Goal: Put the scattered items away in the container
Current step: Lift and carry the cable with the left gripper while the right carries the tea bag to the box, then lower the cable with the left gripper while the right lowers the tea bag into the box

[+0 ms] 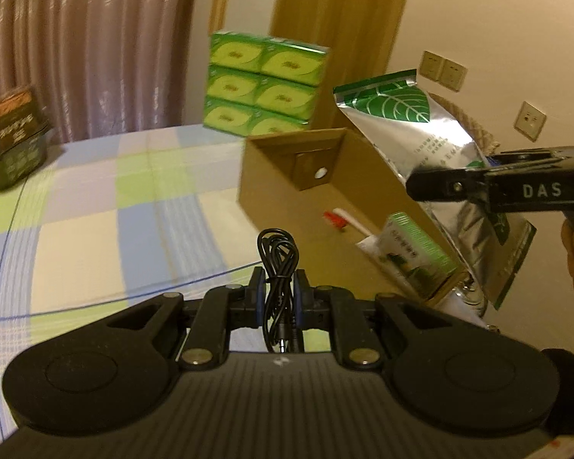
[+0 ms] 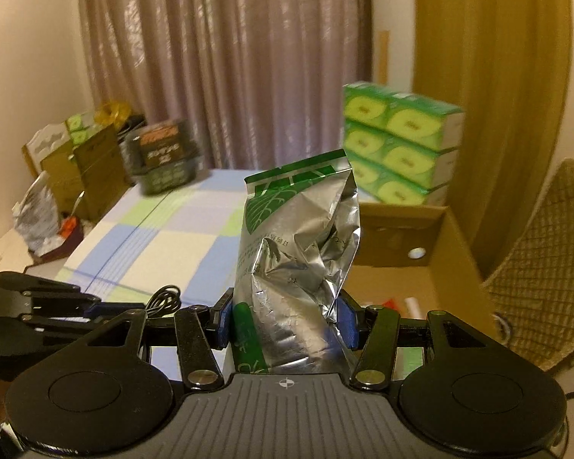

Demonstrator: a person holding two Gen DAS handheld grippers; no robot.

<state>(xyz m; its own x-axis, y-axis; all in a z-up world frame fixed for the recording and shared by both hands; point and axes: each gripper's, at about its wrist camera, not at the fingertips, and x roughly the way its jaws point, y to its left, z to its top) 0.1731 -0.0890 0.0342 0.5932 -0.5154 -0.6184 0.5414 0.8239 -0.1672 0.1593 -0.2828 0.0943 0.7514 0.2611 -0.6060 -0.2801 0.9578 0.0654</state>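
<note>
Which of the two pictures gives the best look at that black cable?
The left wrist view: the coiled black cable sits centred, pinched between the left gripper and seen nearly whole. In the right wrist view only a small loop of it shows at the left edge, beside the silver bag.

Legible text: the letters "DAS" in white on the black side of the right hand-held gripper (image 1: pixel 432 185), at the right of the left wrist view. The silver foil bag (image 2: pixel 298 267) carries small printed lines beneath its green leaf emblem; too blurred to read. The lettering on the green packs (image 1: pixel 264 84) and on the dark box (image 2: pixel 164 153) at far left is illegible.
</note>
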